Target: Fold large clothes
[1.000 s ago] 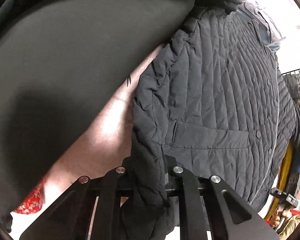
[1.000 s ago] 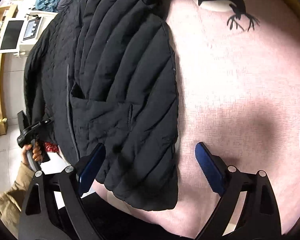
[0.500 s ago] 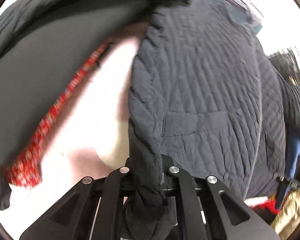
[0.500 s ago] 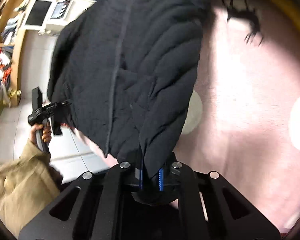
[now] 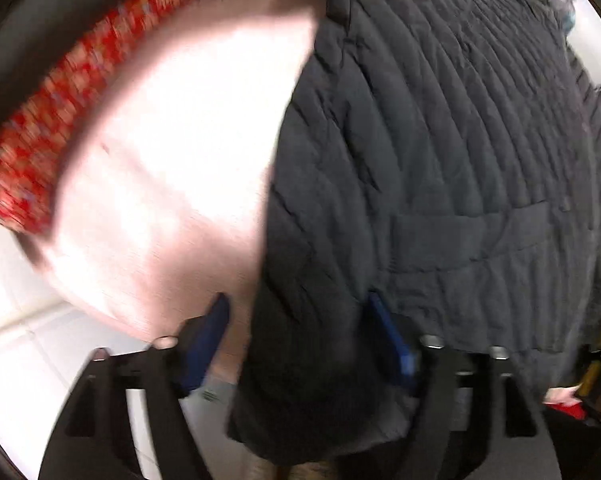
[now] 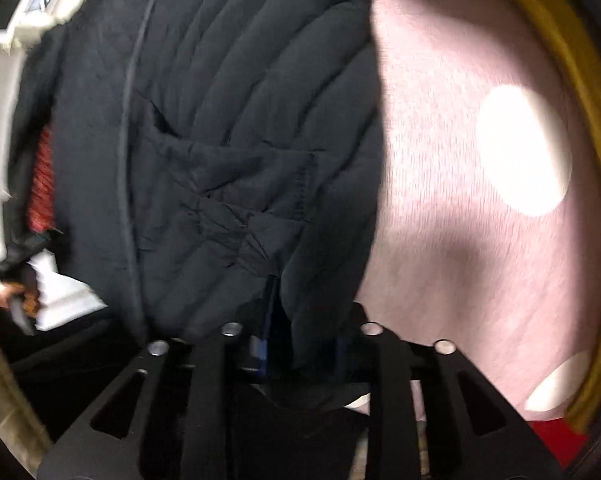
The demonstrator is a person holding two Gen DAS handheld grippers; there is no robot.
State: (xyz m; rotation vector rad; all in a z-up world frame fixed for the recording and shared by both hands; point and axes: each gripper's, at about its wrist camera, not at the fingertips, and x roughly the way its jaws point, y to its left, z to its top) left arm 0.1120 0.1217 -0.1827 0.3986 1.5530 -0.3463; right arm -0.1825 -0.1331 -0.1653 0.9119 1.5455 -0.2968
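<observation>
A dark quilted jacket [image 5: 440,140] lies on a pink cover [image 5: 172,160], its pocket facing up. My left gripper [image 5: 302,330] points straight down over the jacket's near corner. Its jaws are opening, and the blue pads [image 5: 216,320] stand wide with the hem loose between them, the left pad clear of the cloth. In the right wrist view the same jacket [image 6: 228,140] fills the left half. My right gripper [image 6: 302,344] is at its hem; its jaws are opening, with a bunched fold of the hem still lying between the narrowly parted pads.
A red patterned cloth [image 5: 60,100] borders the pink cover at the upper left. White floor [image 5: 12,320] shows below the cover's edge. The pink cover [image 6: 460,260] bears white spots and a yellow border [image 6: 560,80]. A hand [image 6: 18,296] holds the other gripper at the far left.
The left gripper slid sideways with the hem pinched, then its jaws spread apart. The right gripper closed from wide open onto the hem, and its pads have since parted a little.
</observation>
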